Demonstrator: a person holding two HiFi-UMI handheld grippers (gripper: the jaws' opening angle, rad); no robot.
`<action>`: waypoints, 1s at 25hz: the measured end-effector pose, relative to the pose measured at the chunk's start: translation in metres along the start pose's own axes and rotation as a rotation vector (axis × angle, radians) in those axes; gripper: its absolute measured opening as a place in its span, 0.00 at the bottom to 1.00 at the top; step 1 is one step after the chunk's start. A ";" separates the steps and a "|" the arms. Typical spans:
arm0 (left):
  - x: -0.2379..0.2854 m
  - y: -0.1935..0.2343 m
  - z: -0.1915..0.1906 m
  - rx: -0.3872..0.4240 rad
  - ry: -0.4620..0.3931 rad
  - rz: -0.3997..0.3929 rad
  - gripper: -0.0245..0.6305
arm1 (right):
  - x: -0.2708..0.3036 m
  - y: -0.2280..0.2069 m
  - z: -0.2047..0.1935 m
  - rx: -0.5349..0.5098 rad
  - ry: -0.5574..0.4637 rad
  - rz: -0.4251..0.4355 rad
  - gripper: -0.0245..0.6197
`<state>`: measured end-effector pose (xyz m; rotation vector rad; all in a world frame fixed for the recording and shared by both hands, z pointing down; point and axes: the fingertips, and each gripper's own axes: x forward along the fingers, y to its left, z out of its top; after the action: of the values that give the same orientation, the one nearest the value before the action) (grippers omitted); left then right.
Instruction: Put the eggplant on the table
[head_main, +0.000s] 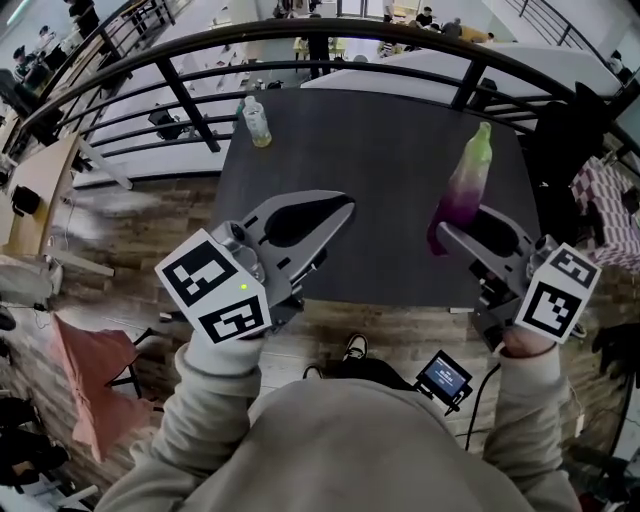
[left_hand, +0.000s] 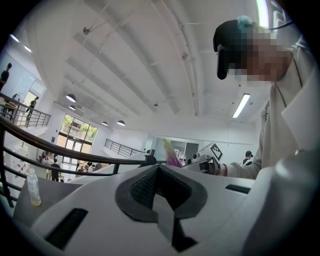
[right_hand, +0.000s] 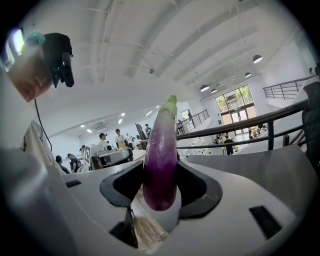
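The eggplant (head_main: 466, 185), purple with a pale green top, stands upright between the jaws of my right gripper (head_main: 445, 232), over the right part of the dark table (head_main: 380, 150). The right gripper view shows its rounded purple end (right_hand: 161, 160) pinched by the pads, the green tip pointing up. My left gripper (head_main: 340, 205) hovers over the table's near left edge, its jaws shut with nothing between them. From the left gripper view, the eggplant (left_hand: 171, 154) shows beyond the closed tips (left_hand: 158, 167).
A clear plastic bottle (head_main: 256, 122) with yellowish liquid stands at the table's far left corner. A curved black railing (head_main: 330, 35) runs behind the table. A small screen device (head_main: 445, 377) hangs by my right arm. A pink chair (head_main: 95, 370) stands lower left.
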<state>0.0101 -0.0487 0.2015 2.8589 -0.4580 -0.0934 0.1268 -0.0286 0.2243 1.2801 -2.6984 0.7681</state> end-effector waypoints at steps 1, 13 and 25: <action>0.006 0.003 0.001 0.003 0.000 0.005 0.05 | 0.000 -0.007 0.003 0.003 -0.003 0.005 0.38; 0.052 0.025 0.023 0.045 0.007 0.091 0.05 | -0.002 -0.064 0.031 0.032 -0.033 0.104 0.38; 0.108 0.053 0.017 0.025 0.022 -0.039 0.05 | 0.000 -0.101 0.029 0.064 -0.035 0.025 0.38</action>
<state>0.0950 -0.1351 0.1959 2.8908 -0.4020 -0.0631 0.2062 -0.0956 0.2402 1.2871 -2.7438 0.8499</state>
